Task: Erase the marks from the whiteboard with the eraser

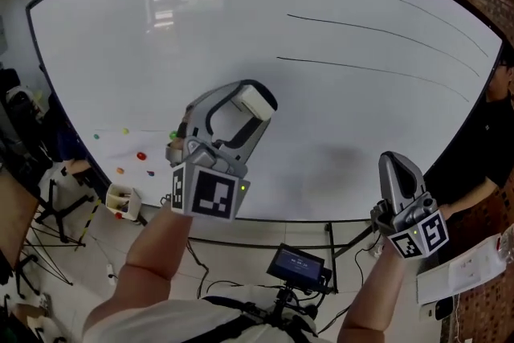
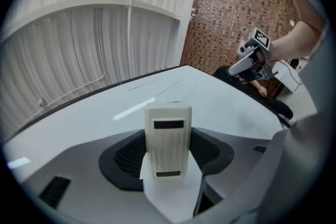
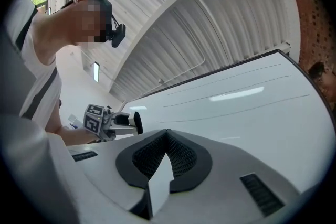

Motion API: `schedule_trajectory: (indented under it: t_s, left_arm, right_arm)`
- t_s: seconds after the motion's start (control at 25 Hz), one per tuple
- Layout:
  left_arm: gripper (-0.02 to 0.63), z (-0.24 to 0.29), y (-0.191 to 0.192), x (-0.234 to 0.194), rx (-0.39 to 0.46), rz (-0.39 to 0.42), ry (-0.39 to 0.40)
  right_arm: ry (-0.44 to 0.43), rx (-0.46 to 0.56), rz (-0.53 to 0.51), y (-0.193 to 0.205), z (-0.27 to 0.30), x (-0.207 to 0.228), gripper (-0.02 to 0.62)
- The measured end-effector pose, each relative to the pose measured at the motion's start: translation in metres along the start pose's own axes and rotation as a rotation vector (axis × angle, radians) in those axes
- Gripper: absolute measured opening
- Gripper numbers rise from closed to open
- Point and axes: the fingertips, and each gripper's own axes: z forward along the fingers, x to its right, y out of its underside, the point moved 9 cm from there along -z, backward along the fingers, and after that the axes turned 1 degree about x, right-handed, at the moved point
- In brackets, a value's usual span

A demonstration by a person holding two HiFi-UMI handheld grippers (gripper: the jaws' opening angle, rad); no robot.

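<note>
Pale floor with trailing cables shows at 6 o'clock, beneath the wearer's forearms and a small screen [image 1: 299, 263] on a stand. Just above, at 5 o'clock, the right tongs [image 1: 398, 171] are closed on nothing and held low, probably parked clear of the work. Near the centre, the left tongs [image 1: 250, 99] clamp a cream eraser [image 2: 168, 136] by its two narrow sides. This likely leaves its wiping face free to point at the board. Whether that face touches the board cannot be told. Behind both tools a large whiteboard [image 1: 337, 116] fills the view. Small coloured magnets [image 1: 141, 156] dot it at 8 o'clock. Three long black lines [image 1: 377, 28], the marks to be erased, run across it at 1 to 2 o'clock, well apart from the eraser, so it would need to travel up and right to reach them. Another person [image 1: 482, 149] in dark clothing stands at 3 o'clock.
</note>
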Motion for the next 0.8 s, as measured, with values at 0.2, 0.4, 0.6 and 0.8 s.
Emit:
schedule_trajectory:
  t_s: [0.2, 0.4, 0.6, 0.8]
  left_arm:
    - [0.281, 0.031, -0.017, -0.019, -0.131, 0.128, -0.056]
    - [0.279, 0.063, -0.034, -0.011, -0.251, 0.186, -0.069]
    - [0.273, 0.076, -0.048, -0.004, -0.310, 0.154, -0.143]
    - [0.273, 0.086, -0.061, 0.010, -0.308, 0.094, -0.199]
  right_arm:
    - [-0.107, 0.004, 0.037, 0.017, 0.014, 0.010, 0.015]
    - [-0.180, -0.019, 0.084, 0.031, 0.012, 0.027, 0.015]
    - [-0.230, -0.009, 0.103, 0.026, -0.002, 0.046, 0.015]
    - [-0.245, -0.008, 0.122, 0.023, -0.013, 0.070, 0.015]
